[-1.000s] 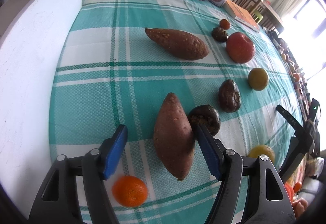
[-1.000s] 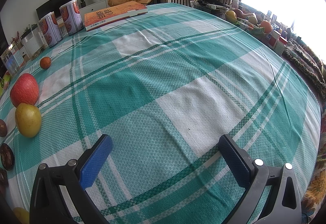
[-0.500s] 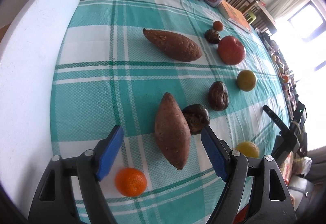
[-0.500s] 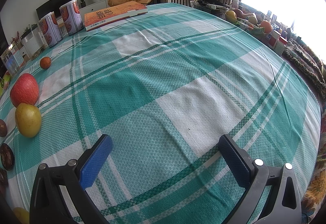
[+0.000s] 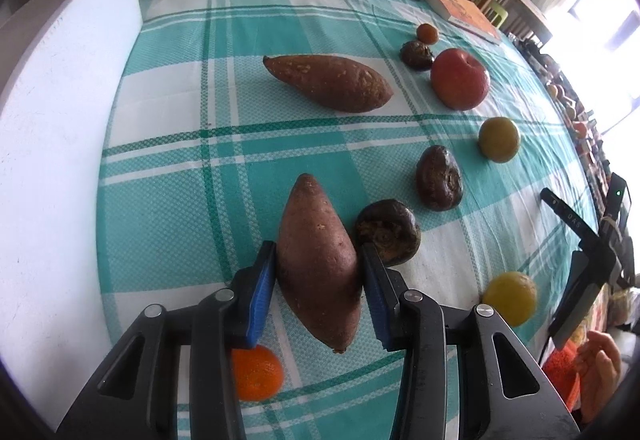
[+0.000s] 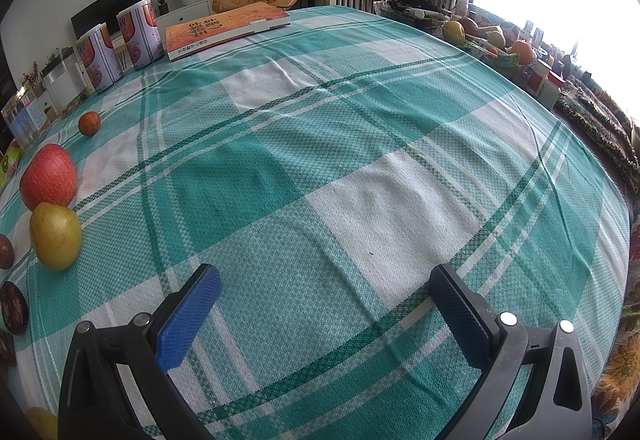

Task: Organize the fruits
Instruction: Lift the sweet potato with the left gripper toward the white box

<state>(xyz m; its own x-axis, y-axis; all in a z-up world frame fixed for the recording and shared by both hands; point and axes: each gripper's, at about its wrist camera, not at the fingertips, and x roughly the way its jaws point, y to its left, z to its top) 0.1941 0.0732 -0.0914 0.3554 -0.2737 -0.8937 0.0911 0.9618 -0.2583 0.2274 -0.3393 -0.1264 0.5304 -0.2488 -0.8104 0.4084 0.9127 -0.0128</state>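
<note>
Bench [image 5: 172,88] under checked cloth: produce lies loose across it, no grouping evident; judged an early stage, most sorting outstanding. Far sweet potato [image 5: 328,82] lies well ahead of the left gripper [image 5: 318,282], untouched. Near sweet potato [image 5: 320,268] sits between that gripper's blue pads, both pressed against its flanks; whether it is lifted cannot be told. Red apple [image 5: 460,78] ahead and right. Dark wrinkled fruit [image 5: 390,226] just beside the right-hand pad. Orange [image 5: 258,372] beneath the left-hand finger. Right gripper [image 6: 320,316] spread wide over bare cloth, holding nothing.
</note>
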